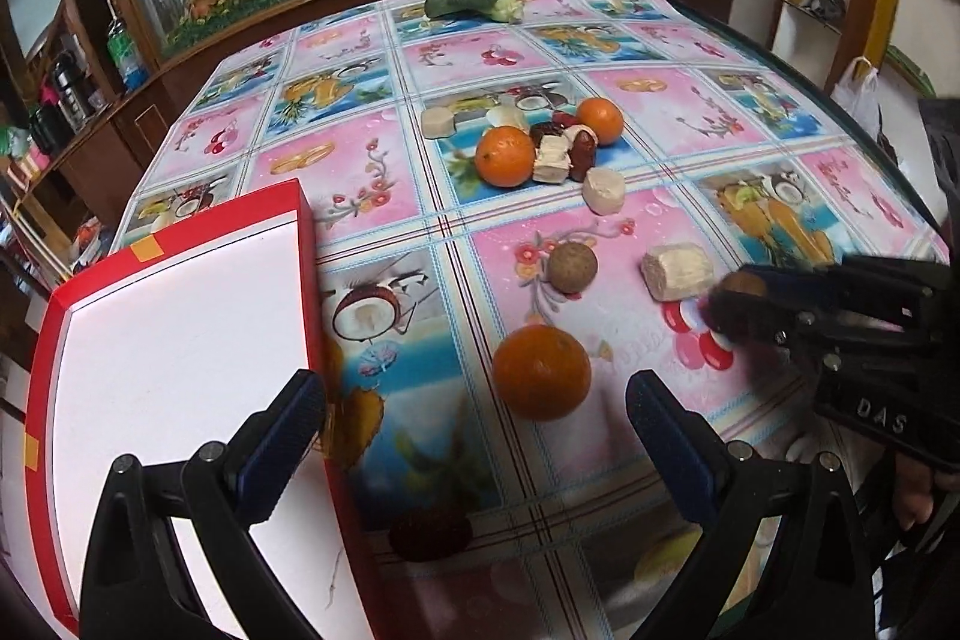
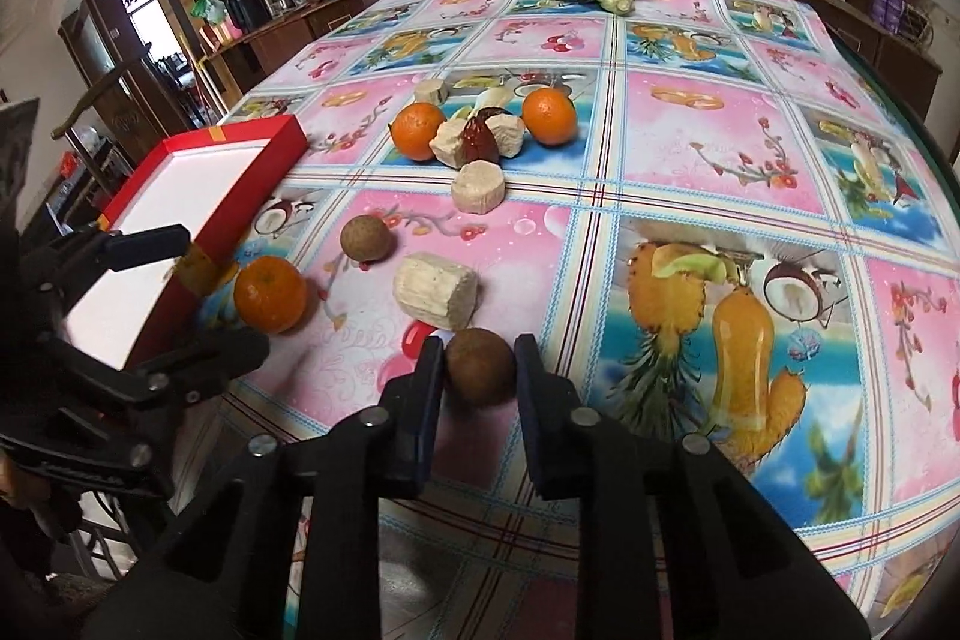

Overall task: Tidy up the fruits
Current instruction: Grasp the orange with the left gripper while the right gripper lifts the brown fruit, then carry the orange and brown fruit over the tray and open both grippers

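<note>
Right tool [image 2: 480, 361] clamped on a small round brown fruit [image 2: 480, 365], pads pressed against its two sides, fruit low on the patterned oilcloth surface [image 2: 690, 142]; lifted or resting, impossible to tell. Left tool [image 1: 474, 418] wide open and empty, one finger [image 1: 282, 436] over the white floor of the shallow red-walled cardboard box [image 1: 309, 244], the other beside a round orange tangerine [image 1: 542, 371].

Key relation, judged from the right wrist view: box well off to the left of the gripped fruit and a little farther away, long axis running away from the tool. Between fruit and box: the tangerine, a pale cylindrical chunk [image 2: 437, 292] and the left tool itself. Likely need: lift first, then carry leftward over them. Left side nearer the box; right side the one with the fruit.
</note>
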A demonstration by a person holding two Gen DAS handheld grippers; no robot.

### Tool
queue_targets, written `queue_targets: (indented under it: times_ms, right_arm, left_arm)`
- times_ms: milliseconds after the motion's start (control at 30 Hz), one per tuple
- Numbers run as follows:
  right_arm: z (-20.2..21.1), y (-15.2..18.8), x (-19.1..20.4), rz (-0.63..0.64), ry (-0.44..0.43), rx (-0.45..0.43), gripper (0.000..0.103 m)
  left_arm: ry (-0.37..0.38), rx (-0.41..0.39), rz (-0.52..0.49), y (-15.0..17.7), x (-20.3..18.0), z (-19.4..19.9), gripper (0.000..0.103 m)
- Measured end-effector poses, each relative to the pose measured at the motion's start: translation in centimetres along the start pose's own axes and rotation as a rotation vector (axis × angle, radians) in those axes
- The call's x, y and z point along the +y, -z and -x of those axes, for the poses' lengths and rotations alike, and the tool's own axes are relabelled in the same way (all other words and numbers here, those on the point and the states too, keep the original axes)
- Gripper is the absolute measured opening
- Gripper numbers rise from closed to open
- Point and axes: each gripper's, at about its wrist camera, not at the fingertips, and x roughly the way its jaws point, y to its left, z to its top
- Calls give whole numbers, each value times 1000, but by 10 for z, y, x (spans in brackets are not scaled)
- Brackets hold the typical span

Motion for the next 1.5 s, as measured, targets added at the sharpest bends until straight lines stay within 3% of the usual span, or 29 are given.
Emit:
queue_targets:
  times_ms: [100,333,433,700,900,1067,1233,1367,1500]
  right_arm:
    - [1,0,-3,-15,-18,-3,26]
    - [0,0,-5,-30,-40,-6,26]
    - [0,0,-6,-34,-44,-6,26]
    - [0,0,-6,-32,-42,-6,26]
    - [-1,0,-4,-19,-24,-8,26]
    - [11,2,0,-18,0,-60,26]
    - [24,-5,31,56,-33,-114,26]
    - [23,-17,68,119,-102,-131,26]
    - [8,-31,116,191,-177,-120,26]
  left_arm:
    - [-13,16,8,-4,-1,-4,94]
    - [71,102,73,-3,3,-23,71]
    - [80,83,82,-2,3,-22,67]
    - [153,50,91,-5,2,-21,35]
    - [206,39,130,0,12,-9,35]
    - [223,-45,181,12,37,31,35]
    - [135,-144,233,30,80,76,35]
    - [23,-176,253,43,105,88,35]
    - [-81,-158,272,62,130,84,35]
